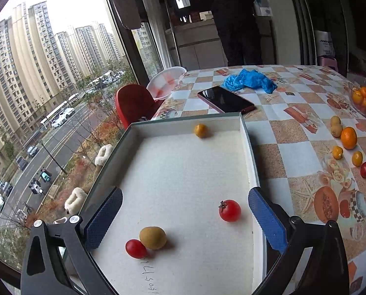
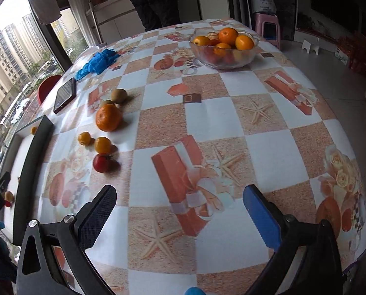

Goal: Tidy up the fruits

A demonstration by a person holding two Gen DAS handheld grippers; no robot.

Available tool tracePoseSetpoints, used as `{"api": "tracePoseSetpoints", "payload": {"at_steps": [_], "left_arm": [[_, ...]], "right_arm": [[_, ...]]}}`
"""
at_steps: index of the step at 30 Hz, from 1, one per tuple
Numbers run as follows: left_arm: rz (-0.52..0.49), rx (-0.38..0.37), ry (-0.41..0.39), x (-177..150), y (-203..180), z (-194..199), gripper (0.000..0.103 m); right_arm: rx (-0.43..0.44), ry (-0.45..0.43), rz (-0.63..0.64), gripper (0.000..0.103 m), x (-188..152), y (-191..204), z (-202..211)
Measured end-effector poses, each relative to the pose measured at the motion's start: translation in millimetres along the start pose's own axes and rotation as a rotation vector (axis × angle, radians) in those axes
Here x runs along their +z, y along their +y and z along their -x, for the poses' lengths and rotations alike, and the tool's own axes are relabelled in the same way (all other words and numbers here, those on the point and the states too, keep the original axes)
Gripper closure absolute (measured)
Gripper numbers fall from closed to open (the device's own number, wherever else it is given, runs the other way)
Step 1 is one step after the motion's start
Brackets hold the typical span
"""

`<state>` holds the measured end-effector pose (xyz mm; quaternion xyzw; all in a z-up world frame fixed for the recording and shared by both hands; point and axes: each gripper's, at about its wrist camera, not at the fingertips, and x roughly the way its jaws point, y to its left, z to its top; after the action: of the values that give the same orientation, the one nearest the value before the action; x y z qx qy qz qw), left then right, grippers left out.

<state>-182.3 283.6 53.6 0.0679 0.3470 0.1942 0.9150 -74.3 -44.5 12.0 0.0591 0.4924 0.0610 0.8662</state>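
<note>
My left gripper (image 1: 184,217) is open and empty above a shallow white box (image 1: 183,172). In the box lie a red tomato (image 1: 229,210), a kiwi (image 1: 152,237) touching a second red tomato (image 1: 135,248), and a small orange fruit (image 1: 200,130) at the far wall. My right gripper (image 2: 179,211) is open and empty over the tablecloth. Loose on the table to its left are a large orange (image 2: 108,117), two small orange fruits (image 2: 102,145) (image 2: 84,138), a red tomato (image 2: 101,163) and two kiwis (image 2: 118,95). The same group shows in the left wrist view (image 1: 348,138).
A glass bowl (image 2: 223,61) of oranges stands at the far side. A phone (image 1: 226,99) and a blue glove (image 1: 248,80) lie beyond the box. A person stands behind the table. A red chair (image 1: 133,103) and a window are at the left.
</note>
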Motion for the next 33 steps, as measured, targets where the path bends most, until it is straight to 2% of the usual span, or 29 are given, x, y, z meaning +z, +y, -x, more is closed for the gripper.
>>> {"api": "tracePoseSetpoints", "payload": {"at_steps": [2,5,8,10,13,16,20,24,33], "left_arm": [[-0.025,-0.071,-0.04,8,-11,17,0.0],[-0.065,-0.231,-0.058,18,-37,39,0.0],[-0.106,-0.426,0.031,19,-77,41,0.0],[-0.12,-0.479,0.094,12,-103,35,0.0],[-0.166,-0.454,0.152,0,-137,22,0.0],[-0.182,-0.438,0.196,-9,-151,15,0.0],[-0.162,-0.425,0.212,-11,-151,2,0.0],[-0.08,-0.451,0.224,-9,-145,-13,0.0],[-0.08,-0.454,0.21,-8,-147,-15,0.0]], "right_arm": [[-0.039,0.0,-0.026,0.0,-3,-14,-3],[-0.1,-0.021,-0.031,0.0,-7,-28,-3],[-0.137,-0.026,-0.008,0.0,-7,-34,-5],[-0.172,-0.021,0.05,0.0,-10,-29,-8],[-0.163,-0.07,0.067,0.0,-15,-28,-6],[-0.161,-0.11,0.074,0.0,-20,-28,-4],[-0.157,-0.109,0.077,0.0,-20,-29,-3],[-0.157,-0.11,0.078,0.0,-20,-29,-3],[-0.157,-0.11,0.078,0.0,-21,-28,-3]]}}
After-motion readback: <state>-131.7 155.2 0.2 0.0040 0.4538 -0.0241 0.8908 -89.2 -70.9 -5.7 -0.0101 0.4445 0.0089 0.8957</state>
